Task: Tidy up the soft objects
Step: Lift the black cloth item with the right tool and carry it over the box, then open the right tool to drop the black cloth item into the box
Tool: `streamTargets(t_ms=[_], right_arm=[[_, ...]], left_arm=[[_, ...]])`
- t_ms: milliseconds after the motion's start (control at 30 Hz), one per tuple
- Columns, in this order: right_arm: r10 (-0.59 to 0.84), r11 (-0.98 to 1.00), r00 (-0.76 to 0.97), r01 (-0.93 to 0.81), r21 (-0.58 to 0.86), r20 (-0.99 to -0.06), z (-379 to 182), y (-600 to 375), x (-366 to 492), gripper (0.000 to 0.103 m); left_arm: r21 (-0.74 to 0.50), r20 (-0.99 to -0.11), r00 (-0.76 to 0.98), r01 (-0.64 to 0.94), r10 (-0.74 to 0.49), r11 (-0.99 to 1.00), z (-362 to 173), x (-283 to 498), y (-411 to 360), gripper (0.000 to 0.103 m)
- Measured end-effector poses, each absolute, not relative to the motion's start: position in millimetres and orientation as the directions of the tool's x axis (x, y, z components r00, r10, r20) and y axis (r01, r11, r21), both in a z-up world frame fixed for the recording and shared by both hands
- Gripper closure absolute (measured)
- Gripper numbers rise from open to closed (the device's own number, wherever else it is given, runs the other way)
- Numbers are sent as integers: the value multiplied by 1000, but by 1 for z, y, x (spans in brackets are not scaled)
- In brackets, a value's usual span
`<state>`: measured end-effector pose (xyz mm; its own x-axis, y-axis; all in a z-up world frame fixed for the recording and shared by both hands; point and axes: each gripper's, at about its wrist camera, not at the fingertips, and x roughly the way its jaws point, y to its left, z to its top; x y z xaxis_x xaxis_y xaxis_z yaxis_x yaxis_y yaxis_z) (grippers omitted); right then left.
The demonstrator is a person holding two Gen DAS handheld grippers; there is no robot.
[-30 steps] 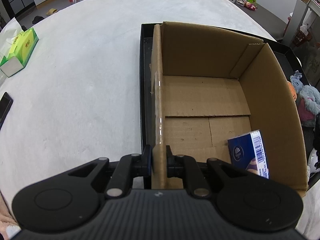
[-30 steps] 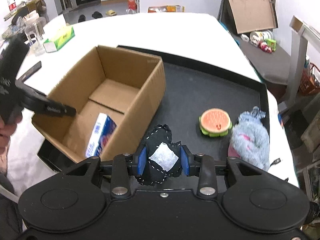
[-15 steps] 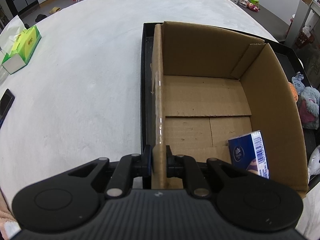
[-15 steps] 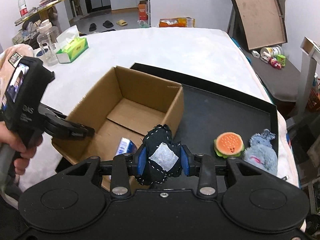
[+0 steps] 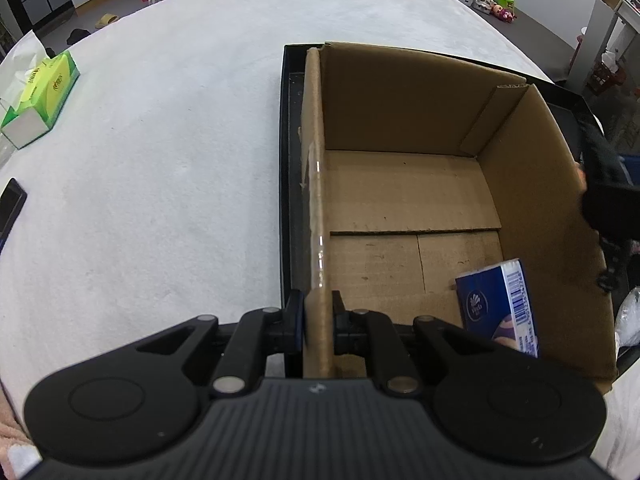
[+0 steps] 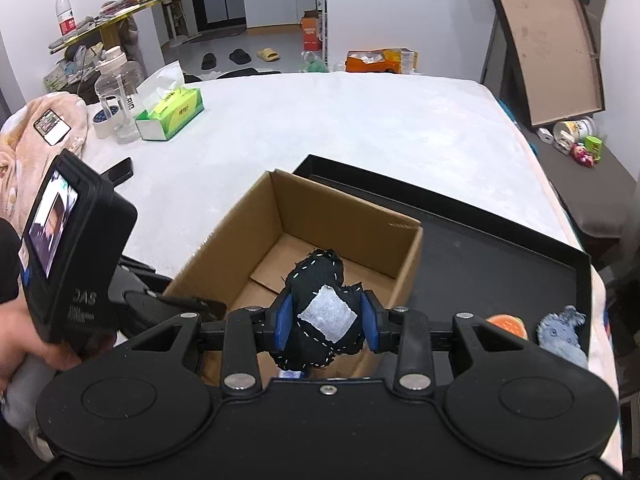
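Left tongs (image 5: 317,322) pinch the cardboard box (image 5: 400,200) near wall, level at its rim. Right tongs (image 6: 325,322) clamp one black stitched plush (image 6: 320,316), held above the open box. Box sits in black tray (image 6: 500,248), holds one blue tissue pack (image 5: 498,308). Two plush toys in tray: burger (image 6: 506,325), grey one (image 6: 562,334).

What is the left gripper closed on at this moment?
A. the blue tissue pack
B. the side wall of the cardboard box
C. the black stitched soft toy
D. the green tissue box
B: in the left wrist view the left gripper has its jaws pressed on both faces of the near side wall of the cardboard box, while the blue tissue pack lies loose inside it.
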<state>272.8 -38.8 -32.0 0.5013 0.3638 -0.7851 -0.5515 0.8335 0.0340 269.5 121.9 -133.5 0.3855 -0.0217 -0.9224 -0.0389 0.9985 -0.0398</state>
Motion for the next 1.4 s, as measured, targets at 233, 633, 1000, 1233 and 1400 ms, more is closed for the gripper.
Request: streamTargets(t_ms=[233,633,1000,1233,1400], right_arm=[[368,829,487,-557,43,-792,-37,-26,281,68],[389,817,462,-573,67,-797,-45,-8,291,67],[388,811,451,-582,65,-804,-51,-1,295,64],[381,813,465,-580,49,-799,-52,2,294,49],[383,819,467,-571,60,-797,-52,0,295,38]], left_arm=[[-48,-923,383,-31,-33,998,-135,271,125,92],[-55,-924,380,-26,-41,998,-135,271,125,92],[-65,-924,380,-30,-49,997,-136,271,127,92],[-70,-923,381,-28,-54,997,-136,271,129,92],[-71,-923,380,-28,-55,997,-136,271,129,92]])
